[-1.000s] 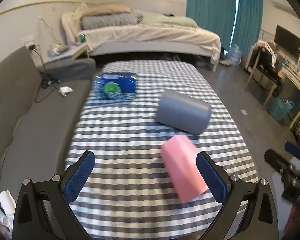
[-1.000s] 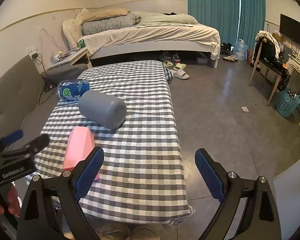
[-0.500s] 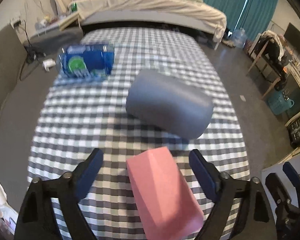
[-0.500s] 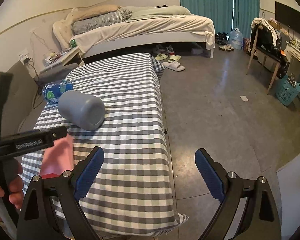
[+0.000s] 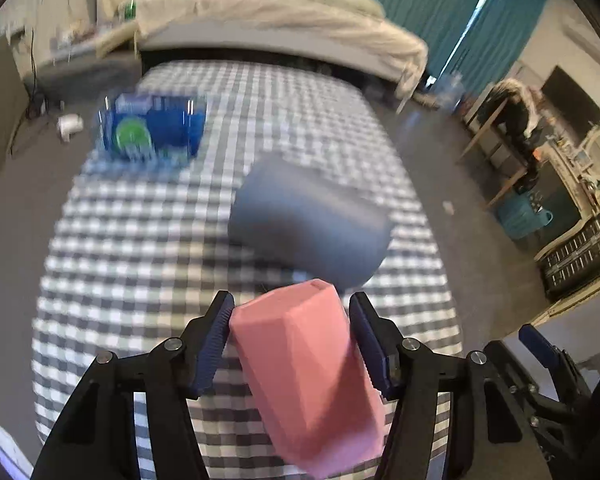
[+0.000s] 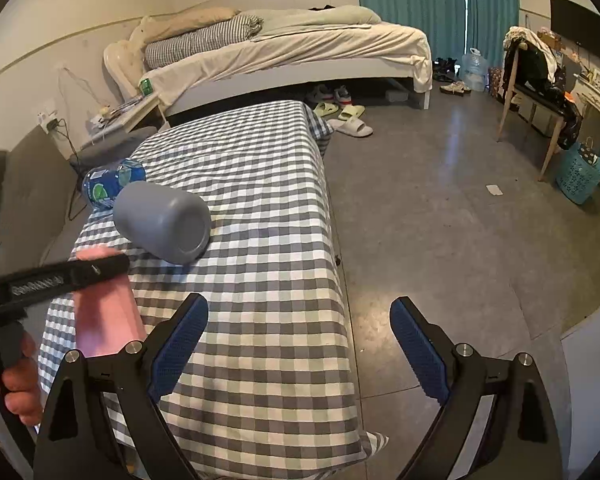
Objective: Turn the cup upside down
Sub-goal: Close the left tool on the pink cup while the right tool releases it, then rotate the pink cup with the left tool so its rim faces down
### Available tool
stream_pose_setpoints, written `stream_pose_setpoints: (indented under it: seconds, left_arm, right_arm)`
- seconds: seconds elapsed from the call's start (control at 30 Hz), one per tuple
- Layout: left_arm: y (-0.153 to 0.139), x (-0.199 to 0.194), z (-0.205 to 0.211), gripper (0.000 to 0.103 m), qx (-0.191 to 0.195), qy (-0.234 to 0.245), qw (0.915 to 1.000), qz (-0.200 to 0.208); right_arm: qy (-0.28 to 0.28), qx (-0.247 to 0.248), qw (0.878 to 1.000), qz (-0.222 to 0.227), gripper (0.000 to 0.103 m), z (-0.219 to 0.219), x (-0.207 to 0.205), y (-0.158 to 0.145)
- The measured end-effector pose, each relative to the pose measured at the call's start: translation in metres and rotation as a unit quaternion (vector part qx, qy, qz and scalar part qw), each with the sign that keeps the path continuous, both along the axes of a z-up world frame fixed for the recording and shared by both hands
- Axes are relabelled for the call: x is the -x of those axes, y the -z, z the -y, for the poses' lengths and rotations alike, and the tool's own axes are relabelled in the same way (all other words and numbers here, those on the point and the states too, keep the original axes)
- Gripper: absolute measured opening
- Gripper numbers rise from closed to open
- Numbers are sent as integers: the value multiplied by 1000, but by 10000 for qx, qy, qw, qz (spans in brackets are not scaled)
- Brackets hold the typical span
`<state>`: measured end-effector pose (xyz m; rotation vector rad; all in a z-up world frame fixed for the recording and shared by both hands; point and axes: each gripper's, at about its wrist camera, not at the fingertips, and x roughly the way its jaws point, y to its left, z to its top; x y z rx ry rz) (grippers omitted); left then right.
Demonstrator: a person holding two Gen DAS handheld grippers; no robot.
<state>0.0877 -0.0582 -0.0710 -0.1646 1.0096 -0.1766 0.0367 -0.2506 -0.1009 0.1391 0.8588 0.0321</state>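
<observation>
A pink faceted cup lies on its side on the checkered table. My left gripper has closed in around it, with both blue pads against or very near its sides. In the right wrist view the pink cup shows behind the left gripper's black arm. My right gripper is open and empty, held over the table's right front corner.
A grey cup lies on its side just beyond the pink one, also seen in the right wrist view. A blue water bottle lies at the table's far left. A sofa lies left, the bed behind, bare floor right.
My left gripper moved forward over the pink cup and narrowed from wide open to closed around it. The right gripper stayed open and shifted slightly.
</observation>
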Motion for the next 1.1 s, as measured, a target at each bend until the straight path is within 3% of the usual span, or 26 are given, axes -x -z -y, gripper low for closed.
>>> stream_pose_setpoints:
  seconds: [0.2, 0.33, 0.47, 0.6, 0.87, 0.93, 1.0, 1.1]
  left_arm:
    - [-13, 24, 8, 60, -296, 367, 9974, 541]
    - [-8, 42, 24, 60, -576, 890, 9900, 933]
    - [6, 55, 27, 61, -295, 1393, 9873, 712]
    - [17, 65, 26, 81, -436, 1499, 9853, 700]
    - [43, 82, 26, 81, -577, 1741, 9803, 730]
    - [49, 83, 29, 77, -700, 1773, 9783, 810]
    - [52, 85, 31, 67, -670, 1859, 9762, 892]
    - [52, 84, 34, 67, -806, 1864, 9733, 1066]
  right_arm:
    - [80, 86, 9999, 79, 93, 0, 10, -9]
    - [204, 186, 9994, 227, 93, 4, 15, -19]
    - [285, 298, 9986, 342, 93, 5, 21, -26]
    - [294, 257, 9985, 375, 93, 7, 26, -31]
    - [218, 346, 9987, 314, 93, 2, 32, -31]
    - [196, 348, 9989, 252, 93, 1, 31, -28]
    - [189, 365, 9990, 198, 93, 1, 30, -25]
    - [202, 374, 9990, 156, 93, 2, 27, -22]
